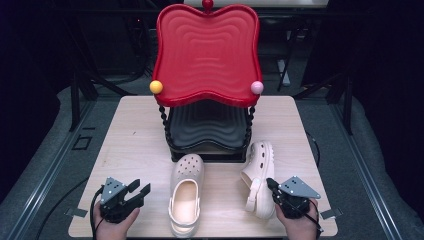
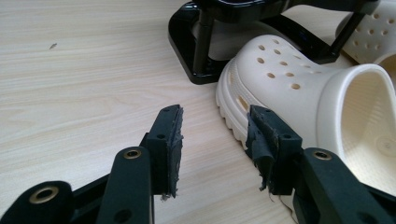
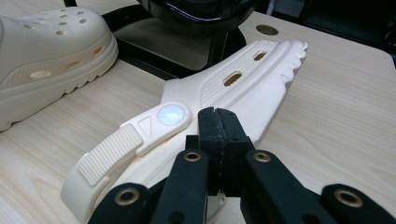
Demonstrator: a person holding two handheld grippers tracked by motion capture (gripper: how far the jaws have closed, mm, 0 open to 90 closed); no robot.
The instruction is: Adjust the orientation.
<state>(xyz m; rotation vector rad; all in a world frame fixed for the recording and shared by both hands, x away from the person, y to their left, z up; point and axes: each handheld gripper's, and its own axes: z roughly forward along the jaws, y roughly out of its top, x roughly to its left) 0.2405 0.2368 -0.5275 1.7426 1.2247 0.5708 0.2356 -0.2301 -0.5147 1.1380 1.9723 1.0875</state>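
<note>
left gripper [image 1: 140, 190] rests on the table [image 1: 130, 145], jaws open beside the upright clog [image 1: 186, 192]. right gripper [image 1: 271, 184], jaws closed and empty, touches the tipped clog [image 1: 259, 175].

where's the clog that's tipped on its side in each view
High view: the tipped clog lies right of centre, by the right gripper.
Left gripper view: top right corner, behind the rack's post.
Right gripper view: centre, sole side up, above the shut jaws.
Shared landmark: the black rack base.
</note>
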